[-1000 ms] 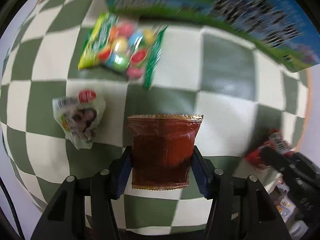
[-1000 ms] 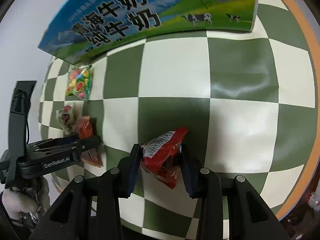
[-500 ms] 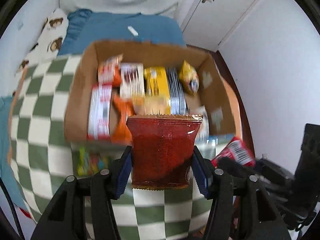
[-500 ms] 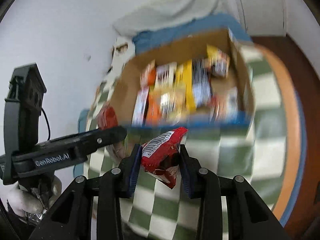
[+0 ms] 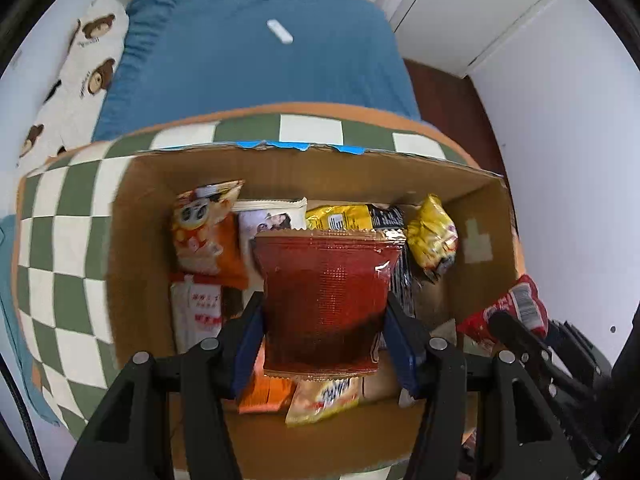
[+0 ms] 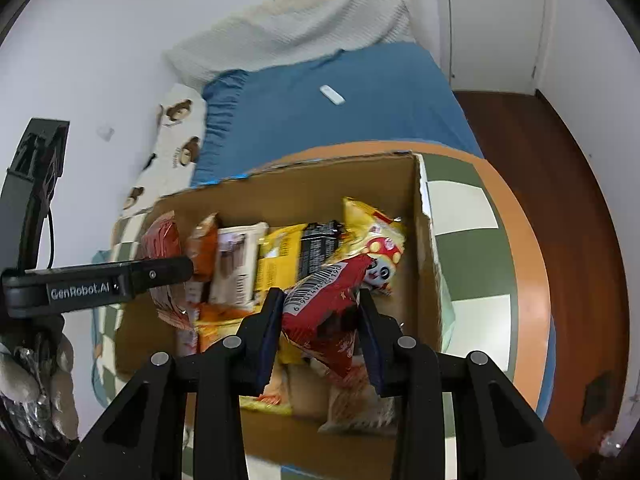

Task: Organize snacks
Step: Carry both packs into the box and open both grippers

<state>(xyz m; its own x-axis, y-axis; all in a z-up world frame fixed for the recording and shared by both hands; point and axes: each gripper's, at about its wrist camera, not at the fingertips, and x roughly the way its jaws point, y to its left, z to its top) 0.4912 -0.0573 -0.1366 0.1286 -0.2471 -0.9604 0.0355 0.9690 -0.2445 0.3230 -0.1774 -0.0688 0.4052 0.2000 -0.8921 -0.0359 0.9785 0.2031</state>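
Observation:
My left gripper (image 5: 324,320) is shut on a dark red snack packet (image 5: 326,296), held upright over the open cardboard box (image 5: 280,168). The right gripper (image 6: 320,312) is shut on a crumpled red packet with a barcode (image 6: 324,304), above the box's right half (image 6: 424,240). Several snack bags lie inside the box: an orange one (image 5: 204,236), a yellow one (image 5: 432,236), black and white ones. In the right wrist view the left gripper (image 6: 160,276) reaches in from the left with its red packet (image 6: 162,240). The right gripper's red packet (image 5: 516,308) shows at the left wrist view's right edge.
The box stands on a round table with a green and white checked cloth (image 5: 60,240) and an orange rim (image 6: 528,264). Beyond it is a bed with a blue cover (image 5: 256,64), a bear-print pillow (image 5: 72,80), a white door (image 6: 492,20) and brown floor (image 6: 560,160).
Both grippers rose from the checked tabletop and moved over the open box with their packets still held. The loose candy bags on the cloth have left the view.

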